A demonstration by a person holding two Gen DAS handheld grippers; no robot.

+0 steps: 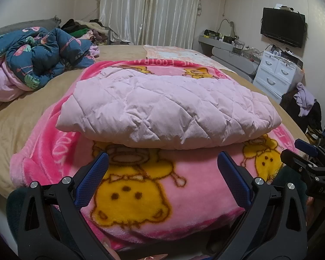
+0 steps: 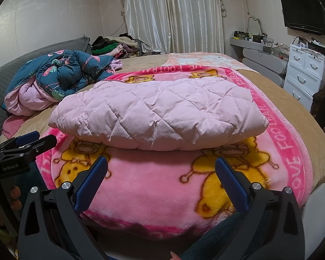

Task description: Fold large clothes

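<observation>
Left tool wide open, empty, right tool likewise, above blanket

My bed, tan-covered, carries a pink cartoon blanket, a crumpled navy floral quilt, and, at the far edge, possibly piled clothes.

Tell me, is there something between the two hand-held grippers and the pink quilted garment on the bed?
Nothing visible does. Only bare pink cartoon blanket lies between the open left hand-held gripper and the folded pink quilted garment, and likewise for the open right hand-held gripper. Neither gripper touches the garment.
</observation>
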